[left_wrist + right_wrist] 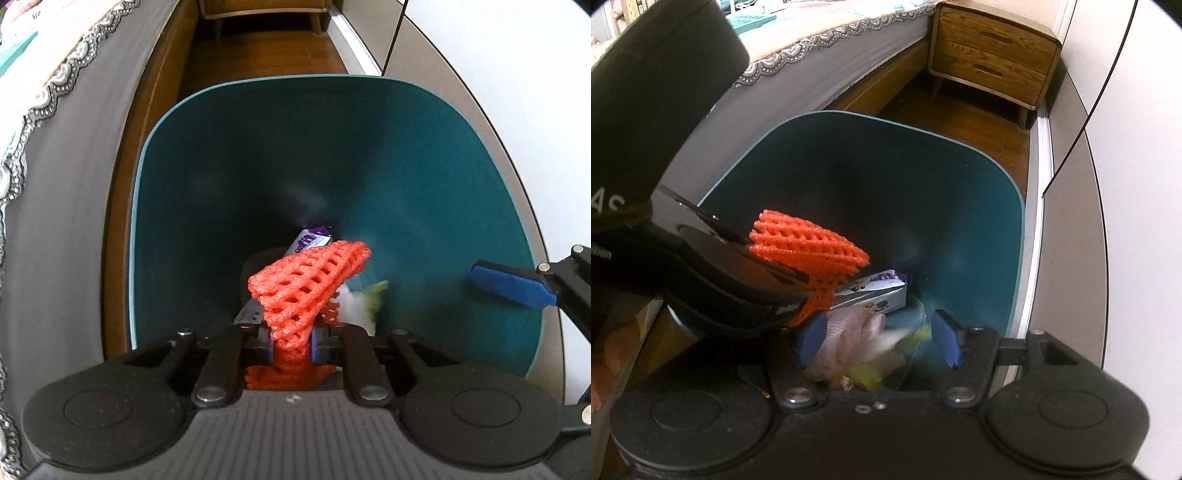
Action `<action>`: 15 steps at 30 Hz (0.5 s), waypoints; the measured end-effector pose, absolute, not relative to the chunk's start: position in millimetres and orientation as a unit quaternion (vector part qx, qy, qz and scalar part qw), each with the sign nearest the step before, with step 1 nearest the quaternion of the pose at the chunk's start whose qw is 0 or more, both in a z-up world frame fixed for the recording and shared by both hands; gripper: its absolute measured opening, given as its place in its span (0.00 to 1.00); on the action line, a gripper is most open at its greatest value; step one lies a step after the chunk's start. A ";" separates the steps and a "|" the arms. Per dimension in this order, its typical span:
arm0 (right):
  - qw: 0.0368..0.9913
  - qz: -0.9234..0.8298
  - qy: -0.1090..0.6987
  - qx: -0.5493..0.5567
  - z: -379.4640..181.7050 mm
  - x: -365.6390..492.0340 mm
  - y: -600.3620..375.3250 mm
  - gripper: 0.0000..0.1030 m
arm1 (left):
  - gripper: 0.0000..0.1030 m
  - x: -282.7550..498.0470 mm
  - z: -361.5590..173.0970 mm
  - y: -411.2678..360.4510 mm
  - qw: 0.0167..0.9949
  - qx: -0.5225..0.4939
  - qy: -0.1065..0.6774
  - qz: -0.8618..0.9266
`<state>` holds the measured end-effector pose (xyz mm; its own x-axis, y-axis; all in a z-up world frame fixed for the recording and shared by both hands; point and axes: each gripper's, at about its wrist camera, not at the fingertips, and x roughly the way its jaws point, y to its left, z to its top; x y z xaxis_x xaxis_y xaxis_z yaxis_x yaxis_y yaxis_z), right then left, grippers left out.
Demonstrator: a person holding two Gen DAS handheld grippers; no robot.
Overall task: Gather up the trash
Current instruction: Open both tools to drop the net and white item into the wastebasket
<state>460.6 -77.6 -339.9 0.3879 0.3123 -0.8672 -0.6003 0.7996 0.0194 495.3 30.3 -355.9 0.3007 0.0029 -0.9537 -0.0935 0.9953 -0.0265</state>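
At the frame's lower middle, the left gripper (pixel 291 345) is pinching a red foam fruit net (pixel 308 284) over the teal plastic bin (pixel 406 166), already holding a purple wrapper (pixel 310 240), while the right gripper (pixel 877 341) is hovering spread and empty, so only dropping remains.

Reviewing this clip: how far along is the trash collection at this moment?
Done: a purple wrapper and crumpled scraps already lie in the teal bin. In hand: the left gripper pinches the red foam net over the bin; the right gripper is open above it. Left: releasing the net.
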 end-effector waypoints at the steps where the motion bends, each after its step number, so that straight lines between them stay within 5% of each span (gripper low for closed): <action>1: 0.820 0.279 0.476 -0.151 -339.1 459.3 -78.0 0.61 | 0.16 496.9 -355.4 31.1 0.806 -0.040 0.589 0.029; 11: 0.828 0.276 0.466 -0.145 -325.2 449.3 -83.6 0.64 | 0.19 484.7 -336.1 26.4 0.820 -0.030 0.571 0.026; 15: 0.836 0.271 0.457 -0.136 -317.9 447.8 -90.5 0.67 | 0.32 479.6 -327.9 26.6 0.827 -0.027 0.562 0.025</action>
